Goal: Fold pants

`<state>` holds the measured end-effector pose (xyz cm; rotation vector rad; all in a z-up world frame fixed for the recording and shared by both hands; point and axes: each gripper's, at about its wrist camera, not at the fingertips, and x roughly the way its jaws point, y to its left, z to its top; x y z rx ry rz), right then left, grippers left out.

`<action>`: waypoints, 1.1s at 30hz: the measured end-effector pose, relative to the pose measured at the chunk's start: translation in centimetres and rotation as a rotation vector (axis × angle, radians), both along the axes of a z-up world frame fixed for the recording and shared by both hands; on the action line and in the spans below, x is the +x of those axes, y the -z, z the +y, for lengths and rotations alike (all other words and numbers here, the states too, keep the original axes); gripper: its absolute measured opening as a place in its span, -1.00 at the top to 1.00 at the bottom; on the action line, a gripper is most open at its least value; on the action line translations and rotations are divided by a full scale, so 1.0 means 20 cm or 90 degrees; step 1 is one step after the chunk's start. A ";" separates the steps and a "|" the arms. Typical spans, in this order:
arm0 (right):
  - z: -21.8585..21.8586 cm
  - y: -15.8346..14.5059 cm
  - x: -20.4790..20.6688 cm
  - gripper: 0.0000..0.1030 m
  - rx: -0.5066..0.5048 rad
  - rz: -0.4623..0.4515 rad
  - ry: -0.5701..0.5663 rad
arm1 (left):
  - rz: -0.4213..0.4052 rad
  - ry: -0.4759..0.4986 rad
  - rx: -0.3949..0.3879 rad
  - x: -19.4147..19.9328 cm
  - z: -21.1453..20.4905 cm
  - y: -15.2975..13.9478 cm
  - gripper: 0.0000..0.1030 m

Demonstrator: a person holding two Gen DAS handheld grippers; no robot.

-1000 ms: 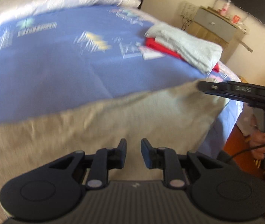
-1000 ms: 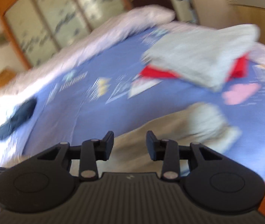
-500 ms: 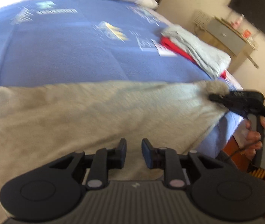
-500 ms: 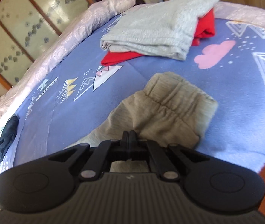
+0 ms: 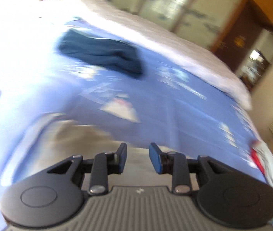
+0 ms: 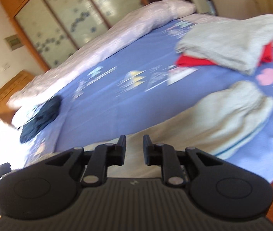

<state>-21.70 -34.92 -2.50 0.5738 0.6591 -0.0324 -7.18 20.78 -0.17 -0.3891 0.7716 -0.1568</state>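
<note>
The left gripper hung with its jaws apart and nothing between them; they had just been opening, low over the near edge of the beige pants. The right gripper also had its jaws parted and empty, having just opened again, with the cloth lying below and beyond the fingertips.

The step in hand looked like re-gripping for the next fold. To do it well, each gripper should probably pinch the full thickness of the stacked layers at an end, then lift both ends together so the edges stay lined up.

The pants lay flat along the near edge of the blue bedsheet. Their long axis ran side to side across the right wrist view, the gathered waistband pointing right, near the folded stack of grey and red clothes.
</note>
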 end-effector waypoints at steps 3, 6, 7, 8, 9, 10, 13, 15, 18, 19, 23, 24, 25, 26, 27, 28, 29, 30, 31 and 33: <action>0.14 0.02 0.07 0.49 -0.015 0.013 -0.047 | 0.086 -0.026 0.055 0.02 0.12 0.24 0.76; 0.22 0.11 0.13 0.48 -0.020 0.065 -0.076 | 0.015 -0.022 0.081 -0.06 0.09 0.29 0.76; 0.23 0.14 0.14 0.48 -0.018 0.086 -0.080 | 0.023 -0.034 0.089 -0.05 0.07 0.28 0.76; 0.24 0.17 0.15 0.48 -0.015 0.107 -0.081 | 0.028 -0.042 0.096 -0.04 0.04 0.28 0.76; 0.25 0.20 0.14 0.48 -0.011 0.120 -0.079 | 0.028 -0.044 0.105 -0.03 0.02 0.27 0.75; 0.25 0.21 0.13 0.48 -0.007 0.124 -0.076 | 0.029 -0.043 0.119 -0.03 0.02 0.27 0.74; 0.23 0.17 0.10 0.47 0.005 0.110 -0.063 | 0.048 -0.043 0.128 -0.03 -0.03 0.24 0.57; 0.22 0.12 0.08 0.45 0.004 0.090 -0.054 | 0.061 -0.047 0.108 -0.05 -0.03 0.19 0.27; 0.24 0.05 0.03 0.42 0.003 0.063 -0.053 | 0.064 -0.050 0.147 -0.06 -0.12 0.13 0.06; 0.25 0.05 0.03 0.42 -0.001 0.060 -0.056 | 0.070 -0.048 0.165 -0.07 -0.16 0.11 0.06; 0.29 0.06 0.03 0.42 -0.019 0.062 -0.071 | 0.082 -0.042 0.193 -0.09 -0.24 0.07 0.06; 0.30 0.07 0.03 0.42 -0.021 0.065 -0.074 | 0.084 -0.040 0.190 -0.10 -0.25 0.06 0.06; 0.30 0.08 0.03 0.42 -0.024 0.069 -0.077 | 0.086 -0.038 0.188 -0.11 -0.26 0.06 0.06; 0.30 0.09 0.03 0.41 -0.028 0.073 -0.078 | 0.088 -0.037 0.187 -0.12 -0.27 0.05 0.06; 0.30 0.10 0.04 0.41 -0.030 0.079 -0.077 | 0.087 -0.035 0.189 -0.13 -0.28 0.04 0.06; 0.30 0.11 0.04 0.41 -0.033 0.087 -0.075 | 0.086 -0.031 0.194 -0.14 -0.29 0.04 0.06; 0.29 0.13 0.04 0.41 -0.035 0.096 -0.070 | 0.084 -0.025 0.199 -0.15 -0.31 0.04 0.06; 0.28 0.15 0.05 0.42 -0.036 0.109 -0.065 | 0.082 -0.017 0.203 -0.16 -0.33 0.03 0.06; 0.27 0.19 0.05 0.42 -0.036 0.126 -0.060 | 0.080 -0.010 0.207 -0.16 -0.34 0.03 0.06; 0.25 0.24 0.06 0.42 -0.027 0.138 -0.059 | 0.080 0.000 0.219 -0.17 -0.38 0.04 0.06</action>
